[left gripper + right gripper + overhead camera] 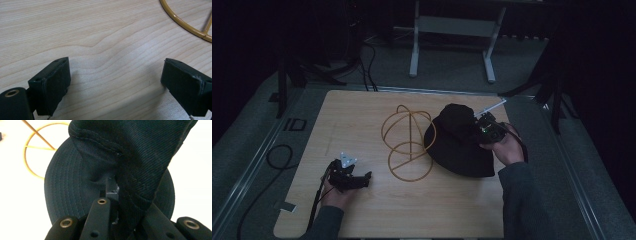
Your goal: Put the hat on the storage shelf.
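A dark navy bucket hat (pixel 457 142) lies on the right half of the wooden table (pixel 362 210), its crown pulled up. My right gripper (pixel 476 129) is shut on the hat's fabric; in the right gripper view the cloth (pixel 140 167) is pinched between the jaws and folds up over them. A yellow wire hat stand (pixel 407 142) lies on its side just left of the hat; its ring (pixel 185 22) shows in the left gripper view. My left gripper (pixel 367 176) rests near the front left of the table, open, with bare wood between its fingers (pixel 53 82).
A black cable (pixel 279 157) loops on the floor left of the table. A grey metal frame (pixel 452 37) stands behind the table. Dark stands flank the far corners.
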